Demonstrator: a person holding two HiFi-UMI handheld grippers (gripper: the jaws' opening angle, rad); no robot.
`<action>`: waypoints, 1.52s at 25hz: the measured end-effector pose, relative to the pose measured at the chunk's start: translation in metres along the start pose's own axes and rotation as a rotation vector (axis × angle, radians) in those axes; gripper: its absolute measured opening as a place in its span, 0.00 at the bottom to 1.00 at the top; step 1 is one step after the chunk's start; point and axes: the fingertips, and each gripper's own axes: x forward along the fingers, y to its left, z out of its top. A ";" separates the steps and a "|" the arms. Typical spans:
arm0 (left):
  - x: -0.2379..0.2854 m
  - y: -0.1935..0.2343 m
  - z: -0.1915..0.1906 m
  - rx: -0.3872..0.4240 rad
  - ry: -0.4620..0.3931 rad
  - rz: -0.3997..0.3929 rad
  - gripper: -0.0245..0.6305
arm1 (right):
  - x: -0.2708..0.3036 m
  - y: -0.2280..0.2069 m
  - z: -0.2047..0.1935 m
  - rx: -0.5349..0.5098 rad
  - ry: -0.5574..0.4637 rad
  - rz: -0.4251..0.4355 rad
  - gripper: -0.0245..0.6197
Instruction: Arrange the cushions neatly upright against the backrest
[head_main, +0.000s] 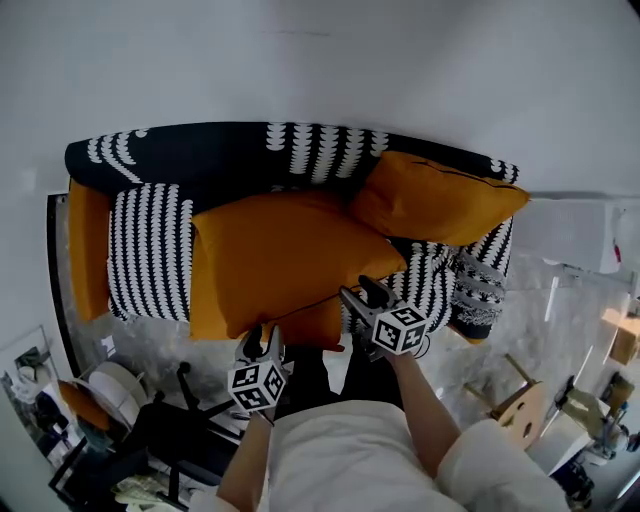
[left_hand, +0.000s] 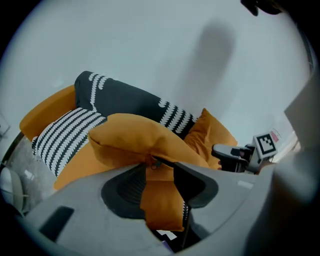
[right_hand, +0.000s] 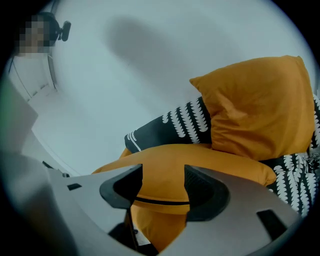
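Note:
A large orange cushion (head_main: 280, 260) lies flat and slanted on the seat of the black-and-white patterned sofa (head_main: 150, 250). My left gripper (head_main: 265, 345) is shut on its near edge; in the left gripper view (left_hand: 160, 167) orange fabric (left_hand: 135, 140) fills the gap between the pads. My right gripper (head_main: 358, 298) is shut on the same edge further right; its own view (right_hand: 163, 172) shows the cushion's zip seam (right_hand: 165, 200) between the jaws. A second orange cushion (head_main: 435, 200) (right_hand: 260, 110) leans upright against the backrest (head_main: 300, 150) at the right end.
The sofa has an orange armrest (head_main: 88, 250) at the left and stands against a white wall. A black chair base (head_main: 180, 420) and clutter lie on the floor at the lower left. A wooden stool (head_main: 520, 400) stands at the lower right.

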 end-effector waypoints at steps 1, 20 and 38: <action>0.000 0.007 0.004 -0.013 0.005 -0.007 0.31 | 0.004 0.008 -0.005 -0.005 0.011 0.003 0.39; 0.049 0.038 0.069 0.028 0.055 0.016 0.17 | 0.003 0.011 -0.020 0.057 0.027 -0.101 0.39; 0.050 0.035 0.082 0.144 0.055 0.137 0.09 | 0.067 -0.092 -0.043 0.253 0.219 -0.208 0.38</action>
